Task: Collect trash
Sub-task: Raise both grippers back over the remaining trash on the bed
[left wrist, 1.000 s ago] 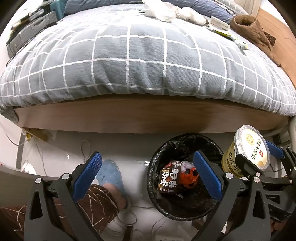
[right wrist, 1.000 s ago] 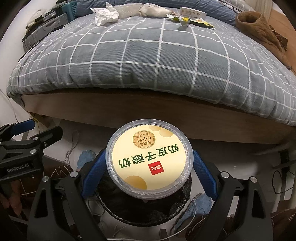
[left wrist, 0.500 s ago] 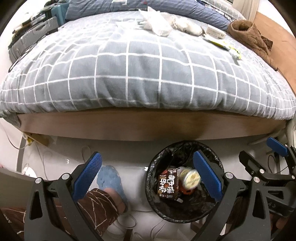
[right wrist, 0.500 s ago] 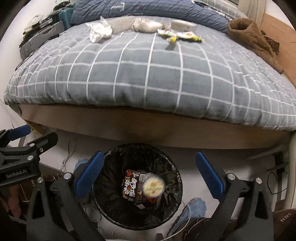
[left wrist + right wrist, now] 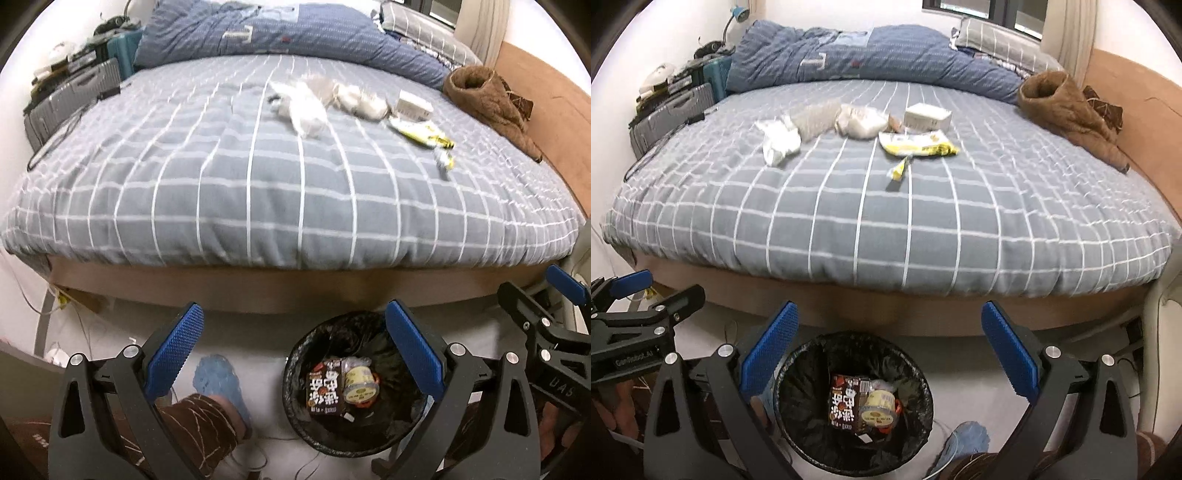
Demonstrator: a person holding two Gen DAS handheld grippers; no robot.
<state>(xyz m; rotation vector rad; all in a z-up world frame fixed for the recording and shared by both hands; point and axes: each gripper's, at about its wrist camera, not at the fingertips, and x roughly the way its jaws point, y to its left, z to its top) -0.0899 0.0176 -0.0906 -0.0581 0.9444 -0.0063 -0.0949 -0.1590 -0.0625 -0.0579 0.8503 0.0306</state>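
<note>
Bedding comes first: the bed (image 5: pixel 886 221), under a grey checked cover, fills the far half of both views, and every place below is given from it. Up on its cover, toward the headboard end, the uncollected trash lies in a loose row: a crumpled white tissue (image 5: pixel 779 142), a clear plastic bag (image 5: pixel 862 122) beside it, a small white box (image 5: pixel 927 116), a yellow wrapper (image 5: pixel 918 146) just in front of the box, and a small yellow scrap (image 5: pixel 899 171) nearer the foot edge. A brown garment (image 5: pixel 1067 110) sits off to the right side of the bed; it does not look like trash.

On the floor just below the bed's foot edge stands the bin (image 5: pixel 798 424) with its black liner, already holding a dark drink carton (image 5: pixel 846 404) and a yogurt cup (image 5: pixel 877 406) lying against it.

The right tool (image 5: pixel 886 350) hangs above the bin, fingers spread wide and empty. The left tool (image 5: pixel 291 354) is likewise wide and empty, just left of the bin.

The next step, I judge, is reaching up onto the bed. Taking the scrap nearest the foot edge first would suit. Come down flat, straddle the piece, and close without pinching the soft cover beneath, which would lift with it.
</note>
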